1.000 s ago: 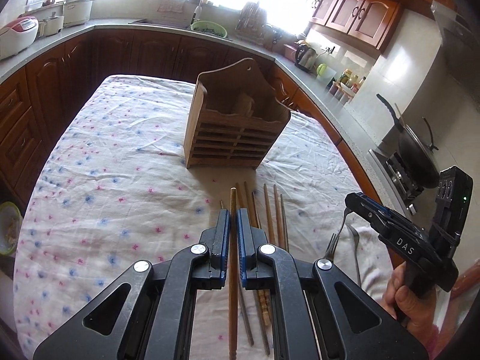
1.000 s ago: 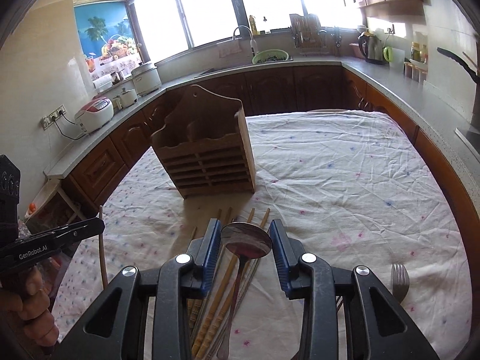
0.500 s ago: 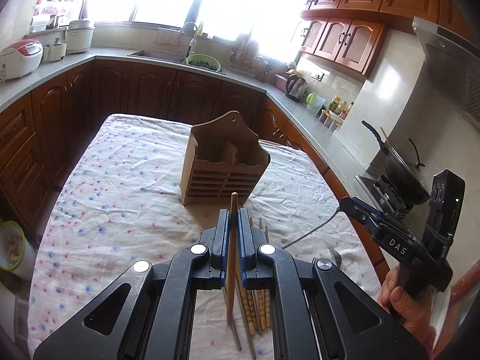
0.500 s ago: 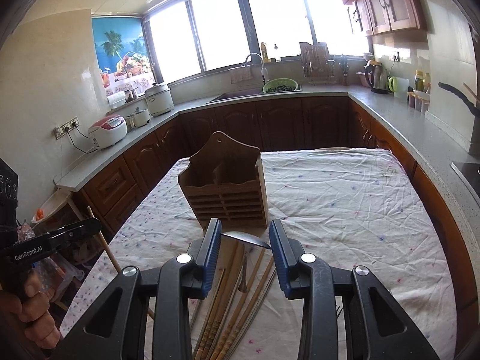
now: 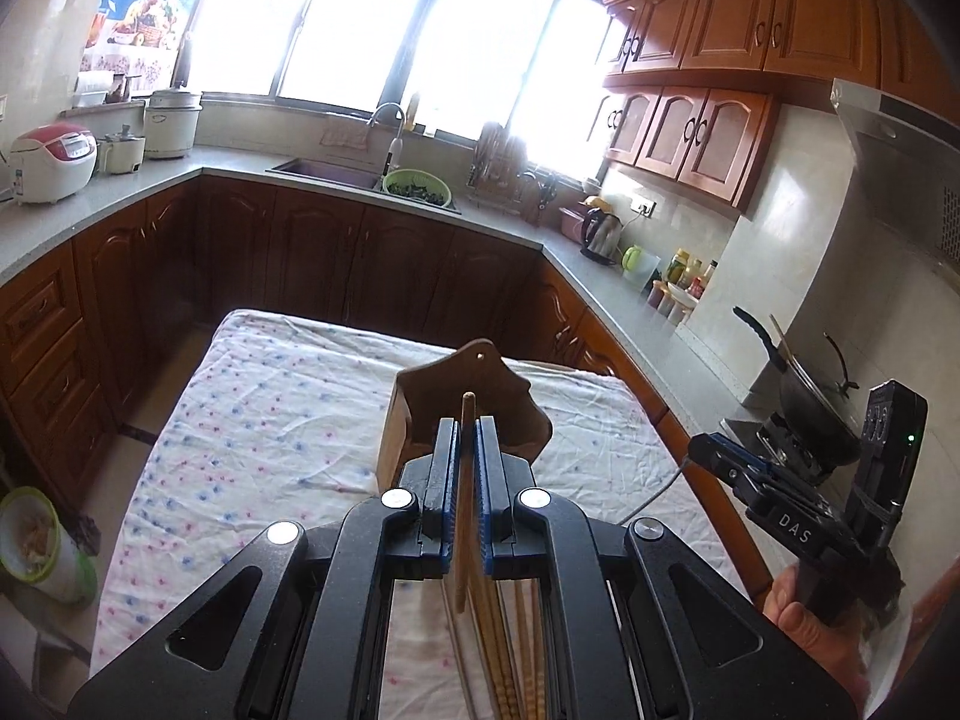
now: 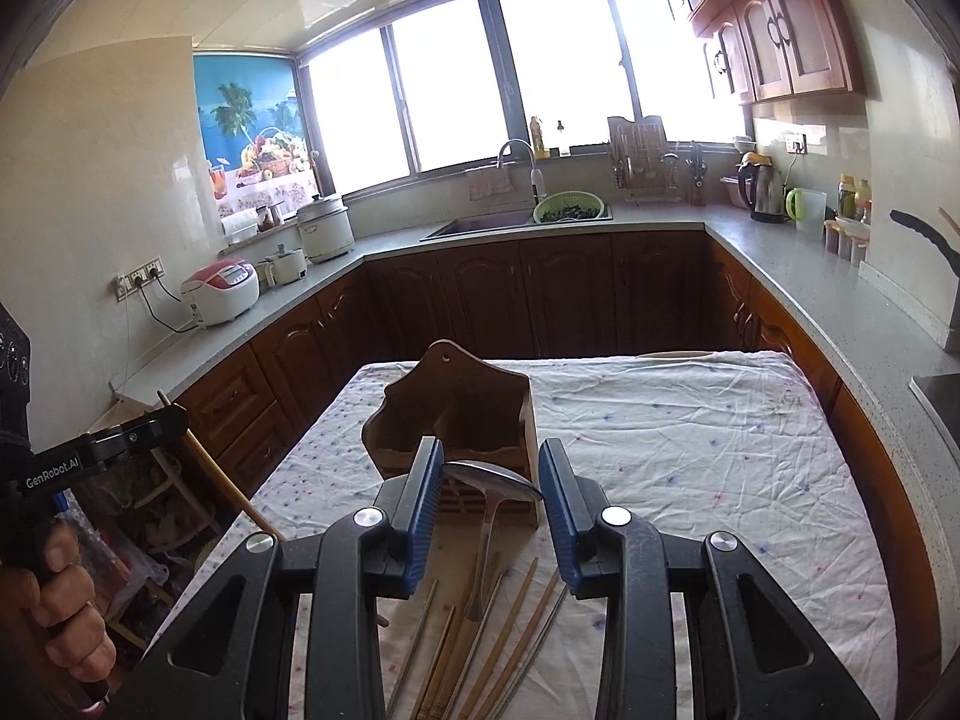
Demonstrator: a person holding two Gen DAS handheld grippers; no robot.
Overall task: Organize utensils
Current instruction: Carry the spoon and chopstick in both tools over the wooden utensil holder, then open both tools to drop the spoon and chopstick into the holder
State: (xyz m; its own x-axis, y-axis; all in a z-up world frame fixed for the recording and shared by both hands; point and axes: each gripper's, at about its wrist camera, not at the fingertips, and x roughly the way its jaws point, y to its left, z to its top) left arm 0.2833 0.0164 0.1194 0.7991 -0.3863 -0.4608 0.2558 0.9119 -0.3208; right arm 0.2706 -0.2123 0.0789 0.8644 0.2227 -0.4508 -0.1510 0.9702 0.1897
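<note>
From the left wrist view, the left gripper [image 5: 467, 438] is clamped tight on a single wooden chopstick [image 5: 463, 504], now raised well off the cloth since a second ago and aligned with the wooden utensil holder [image 5: 414, 402] just beyond it (ready, I judge, for dropping in). More chopsticks [image 5: 510, 648] lie on the table [image 5: 270, 396] below.

From the right wrist view, the right gripper [image 6: 491, 474] has also lifted; its jaws stand wide yet pinch a metal spoon [image 6: 489, 480] by the bowl, handle hanging down. The holder sits close ahead, nothing between, though both arms converge on one opening. A kettle [image 6: 759, 186] stands far right.
</note>
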